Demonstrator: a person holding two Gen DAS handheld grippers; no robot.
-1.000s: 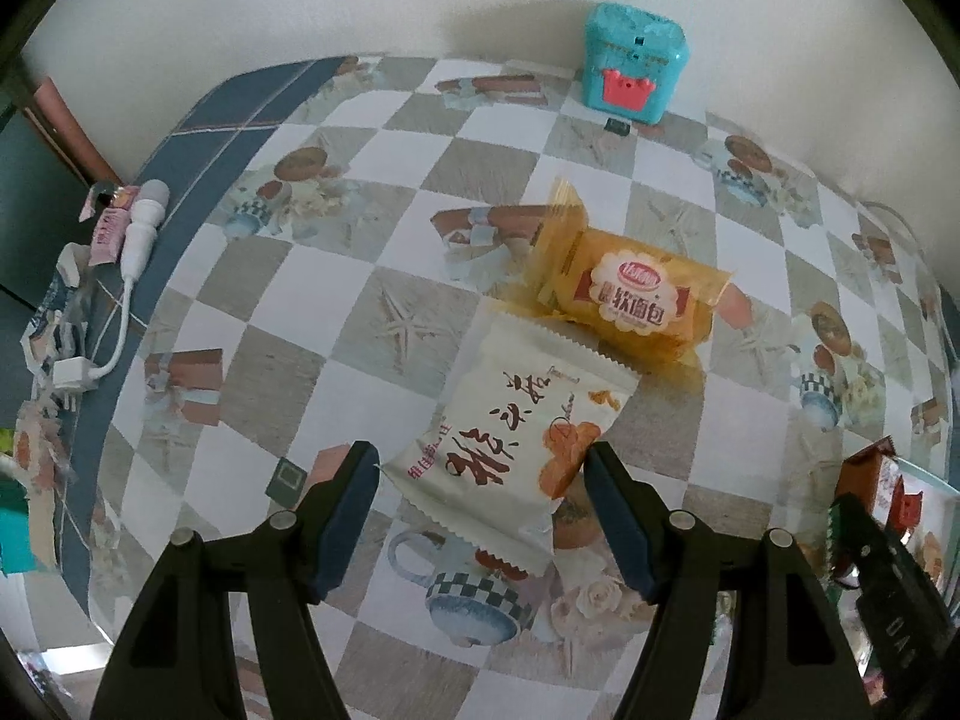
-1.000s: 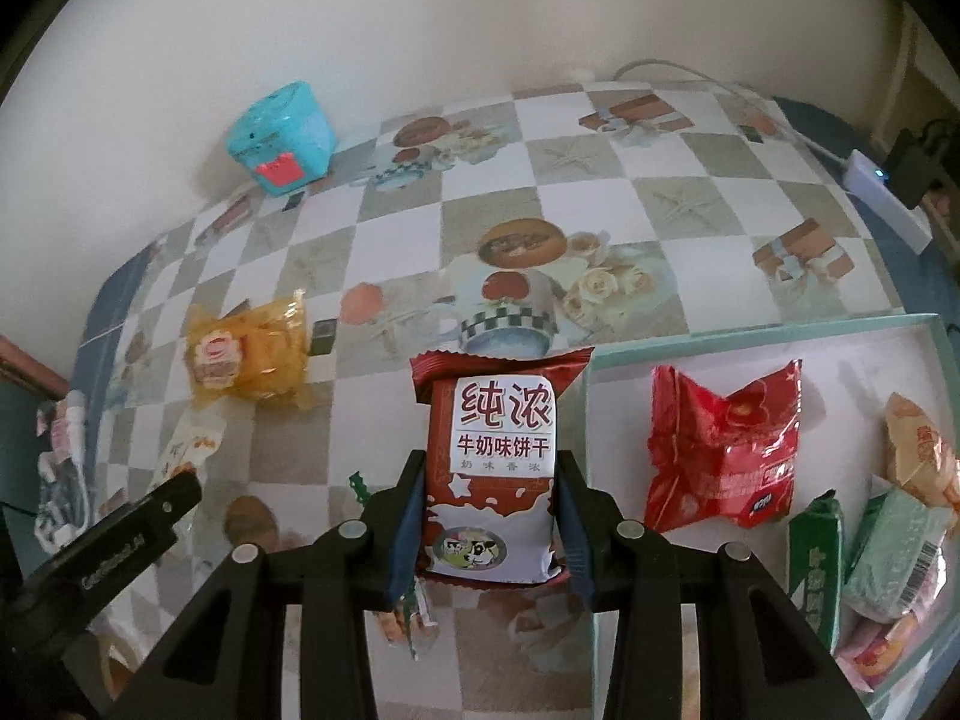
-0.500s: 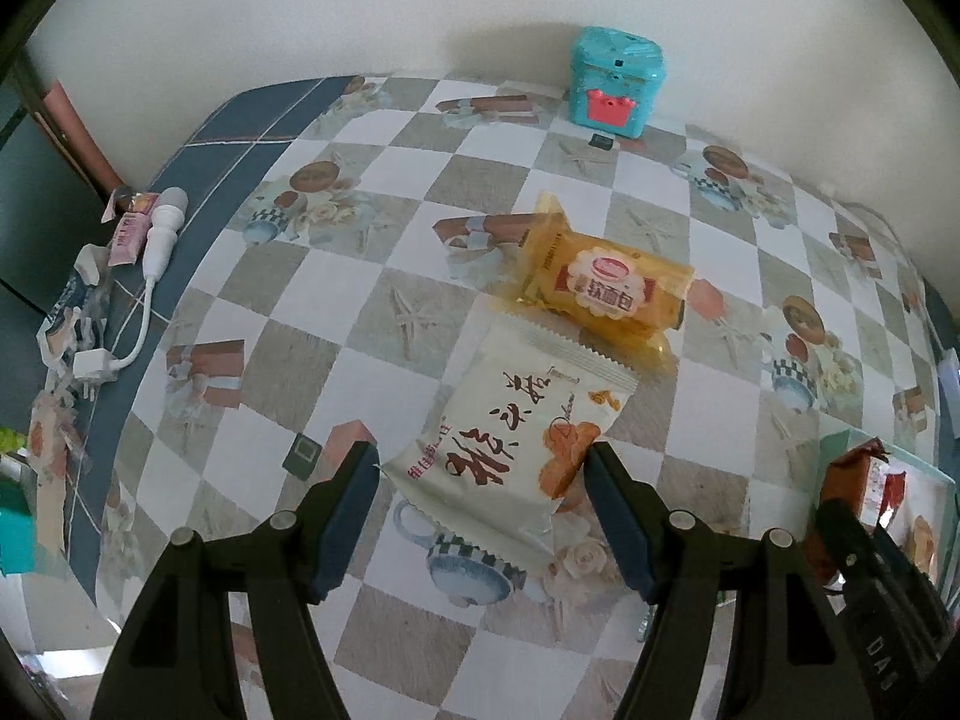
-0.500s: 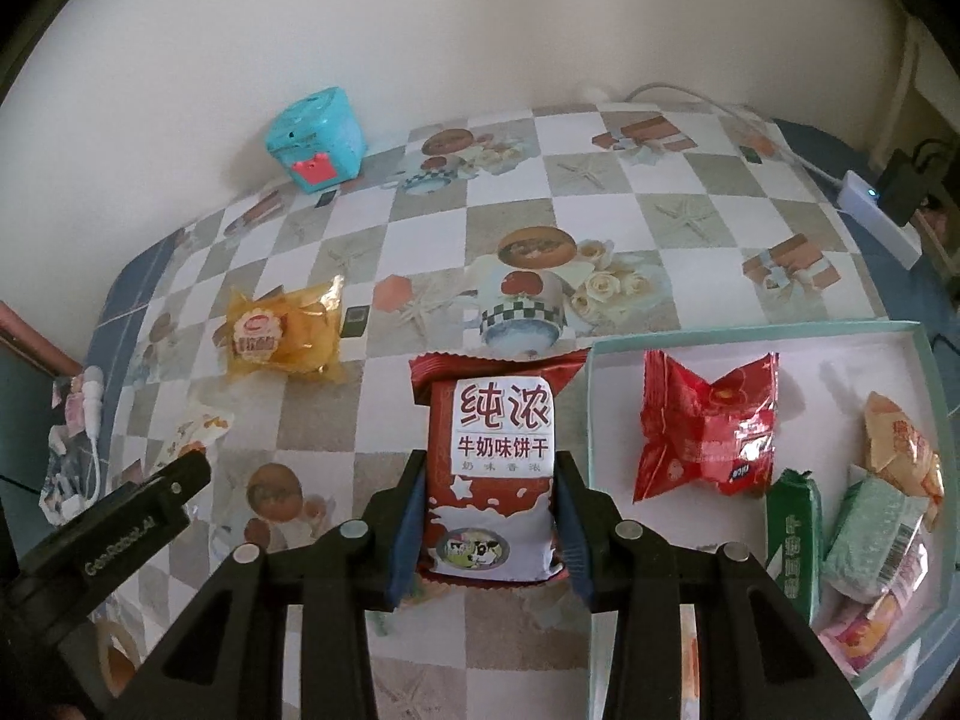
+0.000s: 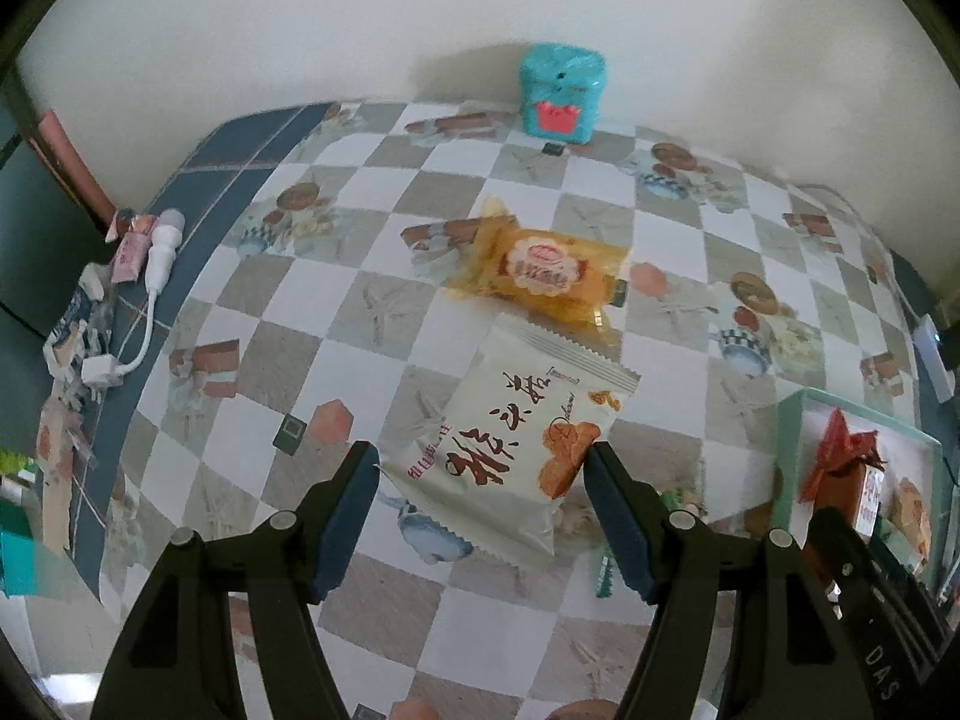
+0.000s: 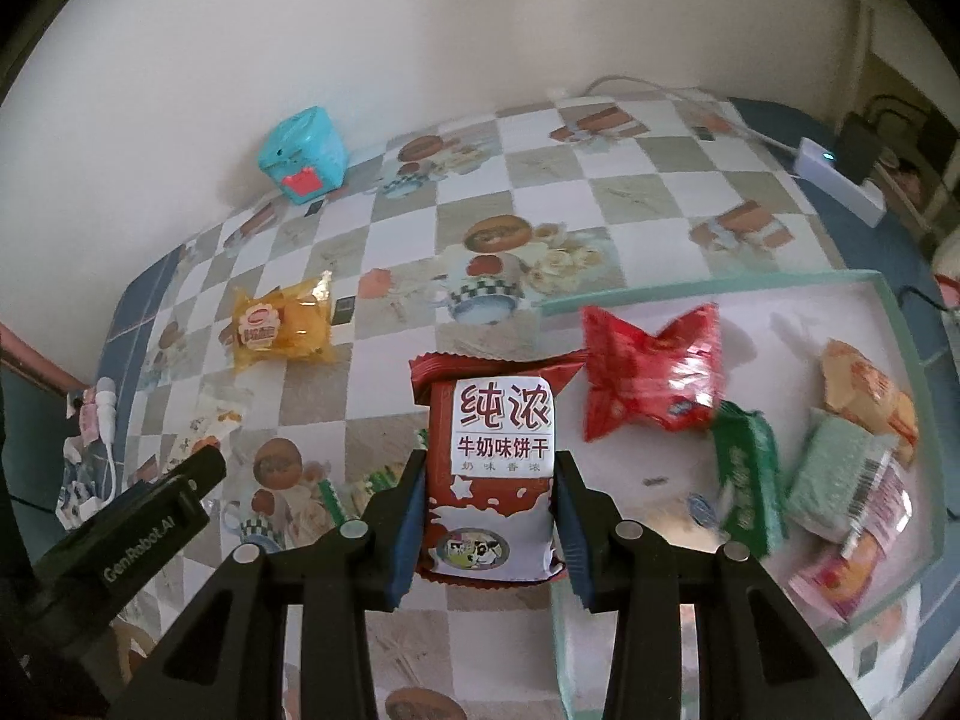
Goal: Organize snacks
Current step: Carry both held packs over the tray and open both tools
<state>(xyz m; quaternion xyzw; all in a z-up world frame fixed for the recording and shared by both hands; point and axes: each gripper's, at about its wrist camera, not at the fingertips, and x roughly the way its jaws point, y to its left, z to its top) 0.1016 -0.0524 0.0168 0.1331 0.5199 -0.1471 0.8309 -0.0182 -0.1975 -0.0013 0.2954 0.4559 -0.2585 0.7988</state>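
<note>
A checked bench (image 6: 630, 138) stands against a pale wall, a shallow green-rimmed tray (image 6: 708, 287) at its right side already holding several wrapped snacks: a red crinkled pack (image 6: 654, 384), a green bar (image 6: 747, 474), a pale green packet (image 6: 840, 474) and an orange pouch (image 6: 870, 396) among them. A teal toy box (image 5: 561, 97) sits at the back by the wall, and a white cable with its plug (image 5: 159, 252) lies at the bench's far left edge.

Both hands are carrying snacks toward that tray. The left gripper (image 5: 483, 471) has its fingers set fairly wide, clamped on the two sides of a cream cake packet (image 5: 510, 438), which hangs clear above the bench. The right gripper (image 6: 489, 504) has its fingers drawn narrow, pinching the lower half of a red milk biscuit pack (image 6: 495, 462), held upright over the bench just at the tray's left rim.

One snack still lies loose on the bench: a yellow bread pack (image 5: 540, 270), well apart from the tray.

The step in hand looks like the carry-and-drop. The next move probably calls for the right gripper to shift rightward until the biscuit pack is over a bare patch of the tray, then part its fingers. The left gripper would likely follow with the cake packet, keeping clear of its partner. The yellow pack remains to be fetched.
</note>
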